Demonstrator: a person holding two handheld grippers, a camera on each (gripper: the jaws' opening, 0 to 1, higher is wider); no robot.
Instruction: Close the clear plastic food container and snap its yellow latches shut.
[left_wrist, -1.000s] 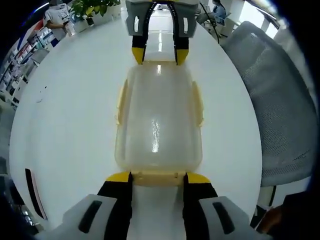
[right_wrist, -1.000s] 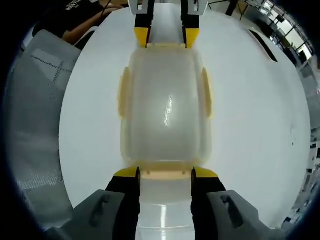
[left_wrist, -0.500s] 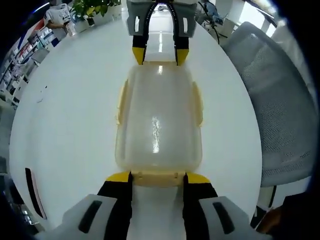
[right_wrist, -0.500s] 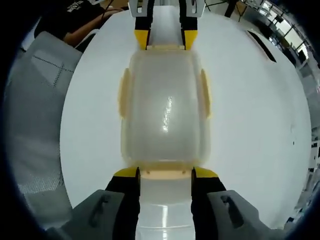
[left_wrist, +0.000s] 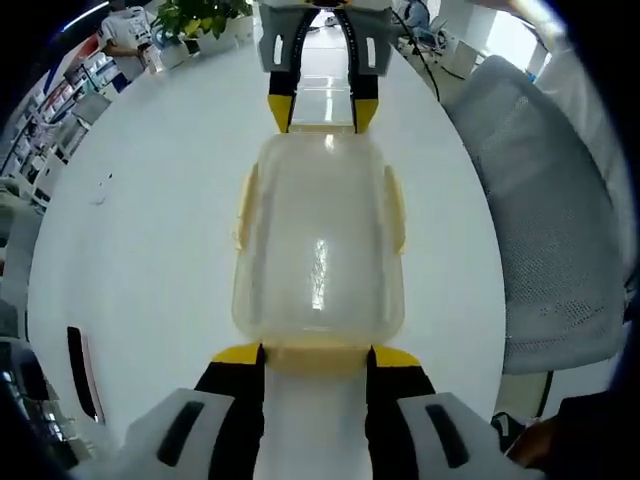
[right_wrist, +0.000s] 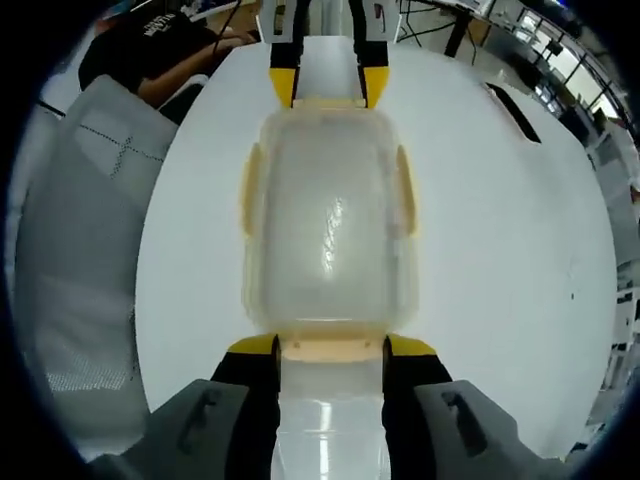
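Nothing much moved; your views only tipped a little. Your left gripper (left_wrist: 315, 357) and right gripper (right_wrist: 331, 347) stayed apart at both ends of the container (left_wrist: 318, 245) on the white table (left_wrist: 140, 260), lid on, end latches (right_wrist: 334, 348) still to snap.

A round white table (left_wrist: 140, 250) spans both views. A grey mesh chair (left_wrist: 560, 250) stands at the right of the left gripper view. Green potted plants (left_wrist: 195, 15) sit upper left.
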